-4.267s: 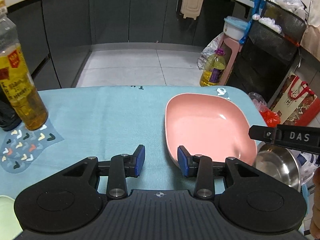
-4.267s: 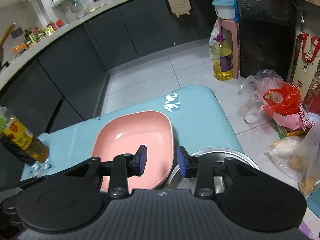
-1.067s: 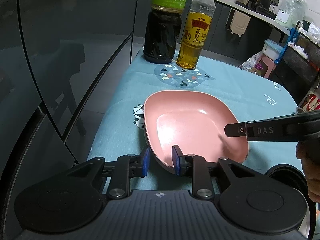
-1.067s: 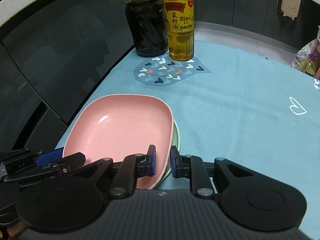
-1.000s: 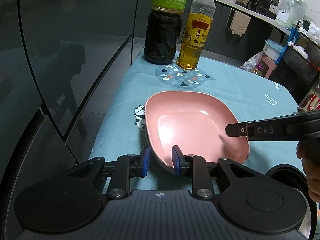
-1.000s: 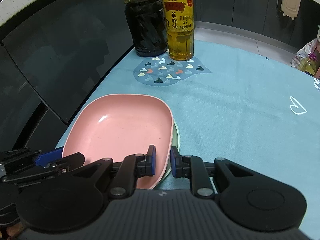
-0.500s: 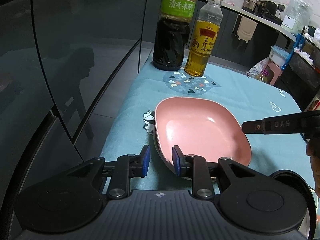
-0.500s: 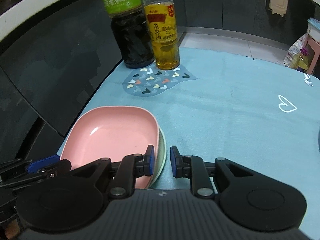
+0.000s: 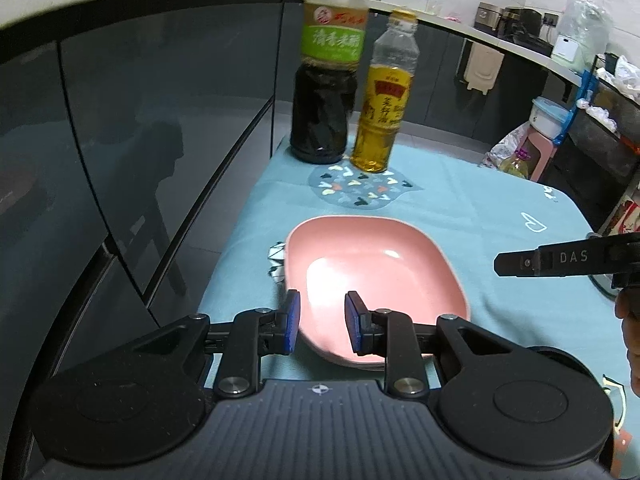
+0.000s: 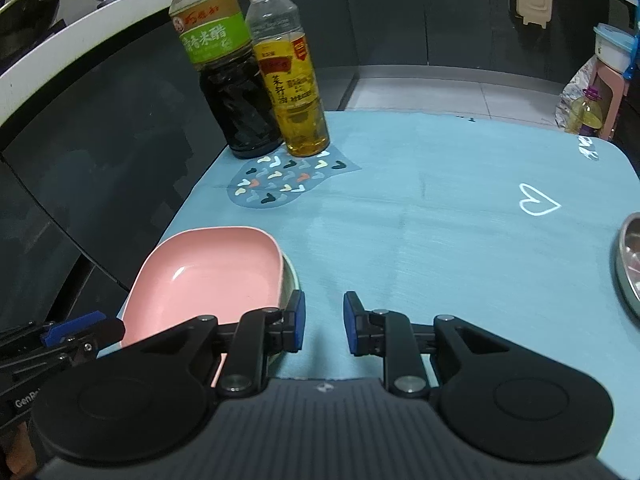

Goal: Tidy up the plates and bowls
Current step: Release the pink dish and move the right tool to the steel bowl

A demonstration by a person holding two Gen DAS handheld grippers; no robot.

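A pink square plate (image 9: 372,272) rests on the blue tablecloth (image 9: 480,208), stacked on a pale green plate whose rim (image 10: 294,276) shows in the right wrist view. The pink plate also shows there (image 10: 208,272). My left gripper (image 9: 319,322) is open, its fingers straddling the plate's near edge without touching it. My right gripper (image 10: 322,322) is open and empty over bare cloth, just right of the plates. A steel bowl's rim (image 10: 628,264) shows at the right edge.
A dark vinegar bottle (image 9: 326,92) and a yellow oil bottle (image 9: 384,112) stand at the table's far left corner by a heart-patterned patch (image 10: 280,182). Dark cabinets run along the left. The table's left edge is close to the plates.
Both grippers have let go of the pink plate and drawn back; it now lies on the green plate. The right gripper has shifted right, off the plates.
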